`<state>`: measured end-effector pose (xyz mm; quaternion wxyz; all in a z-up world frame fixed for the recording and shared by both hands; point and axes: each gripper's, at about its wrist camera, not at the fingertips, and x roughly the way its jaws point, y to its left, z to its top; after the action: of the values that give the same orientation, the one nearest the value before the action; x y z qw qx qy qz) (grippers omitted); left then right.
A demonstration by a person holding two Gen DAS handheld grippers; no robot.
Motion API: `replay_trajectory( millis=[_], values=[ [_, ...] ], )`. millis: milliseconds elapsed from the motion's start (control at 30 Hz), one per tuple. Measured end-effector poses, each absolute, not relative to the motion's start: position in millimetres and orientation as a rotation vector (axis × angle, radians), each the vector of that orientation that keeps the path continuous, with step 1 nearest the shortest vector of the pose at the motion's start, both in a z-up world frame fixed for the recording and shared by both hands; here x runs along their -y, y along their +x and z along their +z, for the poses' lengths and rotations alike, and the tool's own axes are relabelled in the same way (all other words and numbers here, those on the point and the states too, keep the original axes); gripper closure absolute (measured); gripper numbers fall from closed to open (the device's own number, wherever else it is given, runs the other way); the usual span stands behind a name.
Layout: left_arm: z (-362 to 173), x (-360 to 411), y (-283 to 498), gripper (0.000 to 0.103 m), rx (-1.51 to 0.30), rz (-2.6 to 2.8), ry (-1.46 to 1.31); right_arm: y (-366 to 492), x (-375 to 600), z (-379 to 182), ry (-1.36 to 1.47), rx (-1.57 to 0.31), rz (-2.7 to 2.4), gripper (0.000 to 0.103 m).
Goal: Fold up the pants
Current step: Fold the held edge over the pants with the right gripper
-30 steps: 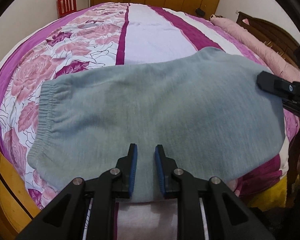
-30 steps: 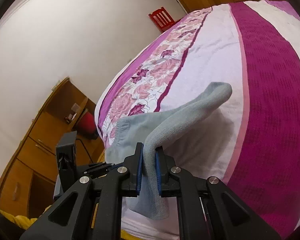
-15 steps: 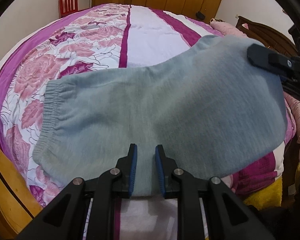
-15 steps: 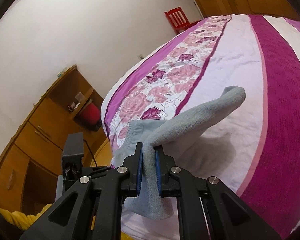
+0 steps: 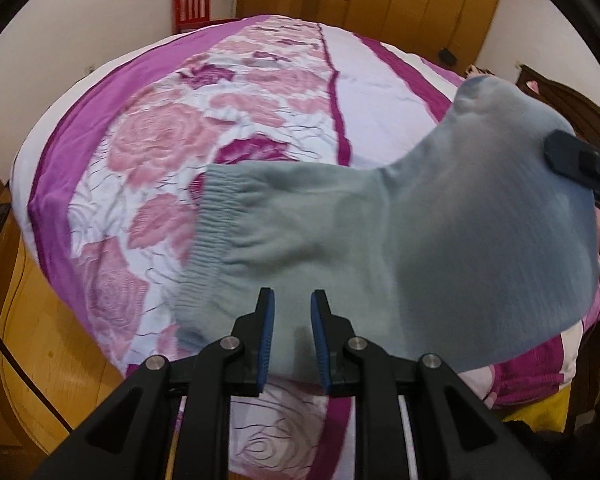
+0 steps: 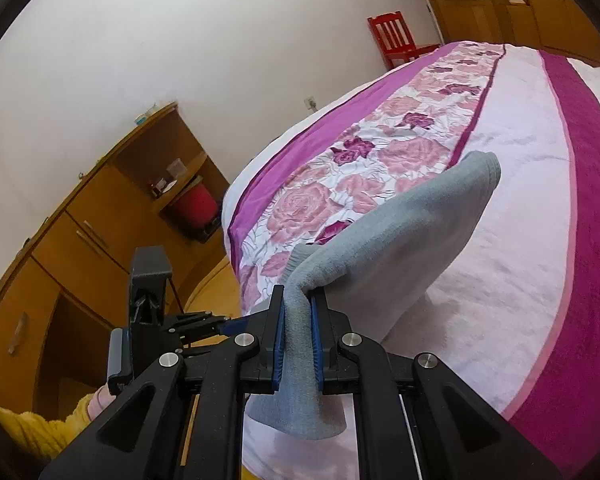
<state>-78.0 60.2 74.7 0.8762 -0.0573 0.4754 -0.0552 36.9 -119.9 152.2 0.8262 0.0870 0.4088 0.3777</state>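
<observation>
Pants [image 5: 400,248] in grey-green knit are held half raised over the near edge of the bed [image 5: 260,92], the elastic waistband end lying on the flowered cover and the other end lifted. A fold appears to be in hand: the raised end is judged ready to be carried across toward the waistband, which calls for both grips to be kept and the cloth laid down flat. The right hand-held gripper [image 6: 298,320] is pressed onto a bunched edge of the pants, its fingers angled down at the bed. The left hand-held gripper [image 5: 292,320] points steeply down over the near hem; cloth lies between its narrowly parted fingers, but an actual pinch cannot be told.
</observation>
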Motion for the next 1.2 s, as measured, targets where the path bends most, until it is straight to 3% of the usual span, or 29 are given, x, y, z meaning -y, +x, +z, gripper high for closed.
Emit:
replay_trajectory(
  millis=[367,1200],
  values=[
    [76,-89,-81,0.084,-0.971,-0.069,-0.171,48,77,163,0.080,-0.883,0.867,0.091],
    [55,-145,-95,0.084,-0.977,0.029,-0.271,92,-20,89,0.094,-1.100,0.875,0.088]
  ],
)
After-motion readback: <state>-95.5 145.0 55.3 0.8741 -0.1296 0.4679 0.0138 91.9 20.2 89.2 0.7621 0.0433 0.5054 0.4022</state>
